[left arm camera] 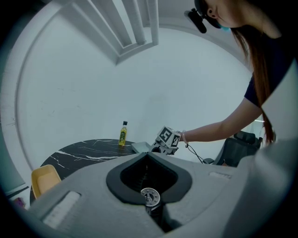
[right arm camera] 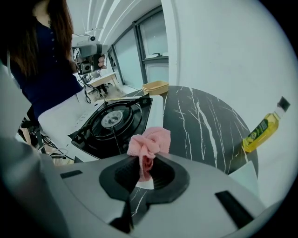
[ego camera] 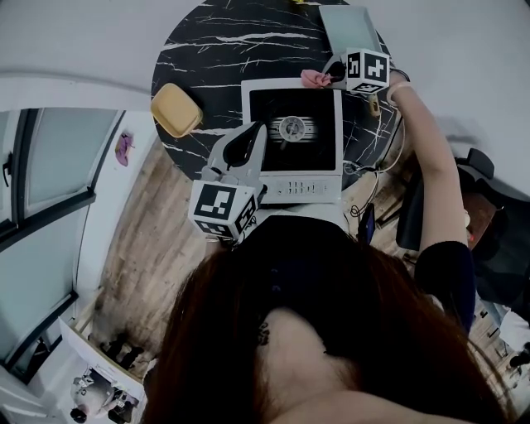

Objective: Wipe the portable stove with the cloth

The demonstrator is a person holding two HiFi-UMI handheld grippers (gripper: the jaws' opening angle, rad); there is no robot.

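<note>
The portable stove (ego camera: 291, 132), white with a black top and a round burner, sits on the round black marble table (ego camera: 215, 50). My right gripper (ego camera: 331, 76) hovers at the stove's far right corner, shut on a crumpled pink cloth (ego camera: 315, 79). In the right gripper view the cloth (right arm camera: 150, 144) bulges out of the jaws just beside the stove (right arm camera: 111, 121). My left gripper (ego camera: 257, 132) hangs over the stove's left edge with its jaws together and nothing in them. In the left gripper view it (left arm camera: 147, 155) points across the table (left arm camera: 84, 151).
A yellow container (ego camera: 175, 109) lies on the table left of the stove. A yellow oil bottle (right arm camera: 260, 130) stands near the far rim, beside a grey tray (ego camera: 348, 25). Cables (ego camera: 377, 170) hang off the table's right edge. A dark chair (ego camera: 489, 215) stands at the right.
</note>
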